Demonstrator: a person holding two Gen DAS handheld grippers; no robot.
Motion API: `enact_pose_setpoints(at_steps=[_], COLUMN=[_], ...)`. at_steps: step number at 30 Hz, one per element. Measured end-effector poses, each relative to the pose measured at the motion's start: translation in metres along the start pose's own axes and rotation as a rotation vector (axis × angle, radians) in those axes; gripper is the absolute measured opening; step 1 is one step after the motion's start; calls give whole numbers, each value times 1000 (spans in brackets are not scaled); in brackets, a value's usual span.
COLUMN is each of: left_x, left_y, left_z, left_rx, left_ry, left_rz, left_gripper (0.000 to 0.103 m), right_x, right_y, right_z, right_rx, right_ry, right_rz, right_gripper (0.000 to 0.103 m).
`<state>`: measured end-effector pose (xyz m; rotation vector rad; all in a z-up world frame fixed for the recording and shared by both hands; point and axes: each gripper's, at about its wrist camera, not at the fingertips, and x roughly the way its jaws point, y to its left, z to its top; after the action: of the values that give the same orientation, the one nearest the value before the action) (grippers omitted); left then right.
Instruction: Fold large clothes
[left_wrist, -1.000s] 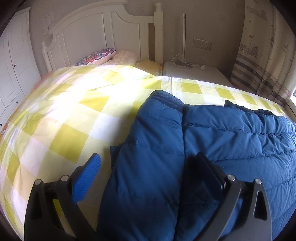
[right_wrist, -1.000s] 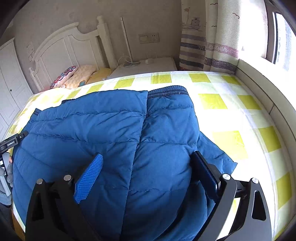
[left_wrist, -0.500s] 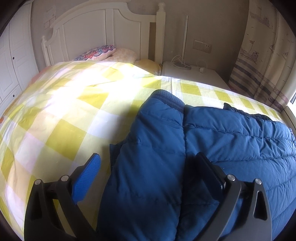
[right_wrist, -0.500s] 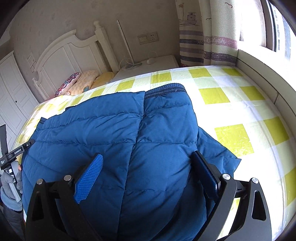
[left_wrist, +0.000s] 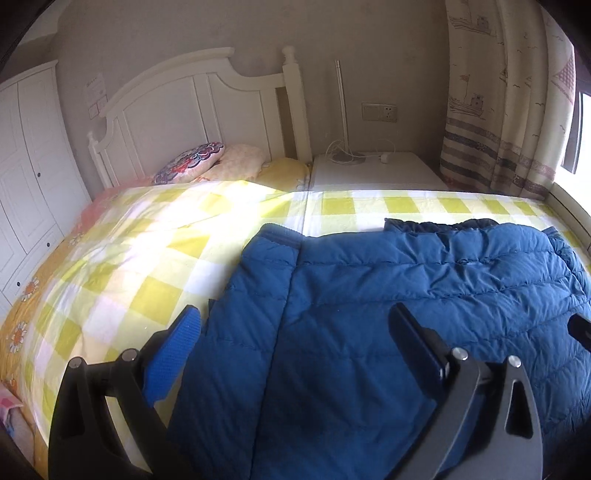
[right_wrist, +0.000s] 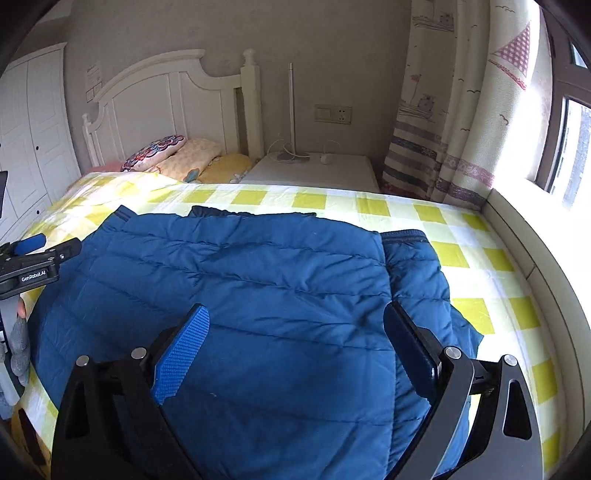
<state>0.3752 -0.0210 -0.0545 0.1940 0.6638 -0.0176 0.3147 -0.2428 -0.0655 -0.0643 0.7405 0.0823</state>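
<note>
**Hovering over the blue jacket on the bed**

Hanging closest to you, your left claw (left_wrist: 295, 354) is spread wide and grips nothing. Its blue-padded finger sits over the jacket's left edge where the checked bedspread (left_wrist: 122, 280) begins, and its dark finger is over the quilted body. Between the two fingers lies a folded-in sleeve of the blue puffer jacket (left_wrist: 406, 280), its cuff pointing toward the headboard.

Your right claw (right_wrist: 295, 350) is likewise spread and empty, both fingers above the jacket (right_wrist: 240, 280). The garment lies flat across the bed, its right sleeve folded along the body just past the dark finger, with the cuff toward the far side. In the right wrist view the other claw shows at the left edge beside the jacket, a gloved hand (right_wrist: 18, 343) below it.

Farther off, pillows (right_wrist: 173, 155) are piled against the white headboard (left_wrist: 192, 107). A white bedside cabinet (right_wrist: 314, 170) carries a thin lamp and cables. A patterned curtain (right_wrist: 443, 110) hangs by the bright window, and a white wardrobe (left_wrist: 29, 155) stands to the left.
</note>
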Motion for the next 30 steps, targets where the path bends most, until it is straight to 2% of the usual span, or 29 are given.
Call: enact_pose_setpoints(at_steps=[1,3,5,10,13,15,16,18,20,21,22,23,24,26,28,30], left_x=[2,24,30,32,33,30,24,12,16,27,40,50,54,58,58,56], left_y=[-15,-39,-42,-42,-39,-23,-10,23,53,66,77,88,99,107,103,99], left_z=[-5,-23,-37,-38,-37,-31,-30,-28,-31,-35,-43,-52,-59,-59,-58,-58], left_rx=[39,88,76,74,72,41,10,-50,-89,-103,-122,-167,-227,-278,-254,-239], left_ry=[9,89,36,54,80,121,117,69,70,97,134,141,134,159,154,148], left_rz=[-15,-20,-8,-3,-18,-54,-50,-20,17,36,31,-48,-114,-156,-127,-108], left_gripper=[101,101,101,101,101,101,101,101,101,101,101,101,101,101,101,101], right_x=[9,22,25,30,28,17,6,-13,-20,-17,-12,-9,-6,-3,1,1], right_y=[17,33,27,25,18,9,1,-28,-63,-80,-96,-110,-118,-113,-109,-113], right_z=[-4,-15,-19,-23,-21,-20,-22,-28,-40,-49,-59,-69,-75,-71,-69,-70], right_rx=[-61,-123,-94,-88,-55,-52,-42,16,77,113,174,249,290,274,267,283], right_ry=[23,26,24,37,61,66,45,9,18,37,41,25,17,29,42,47], right_rz=[-9,-73,-54,-48,-11,-47,-78,-118,-164,-159,-92,-7,40,18,3,24], right_gripper=[92,92,93,93,93,93,93,93,93,93,94,94,95,95,96,96])
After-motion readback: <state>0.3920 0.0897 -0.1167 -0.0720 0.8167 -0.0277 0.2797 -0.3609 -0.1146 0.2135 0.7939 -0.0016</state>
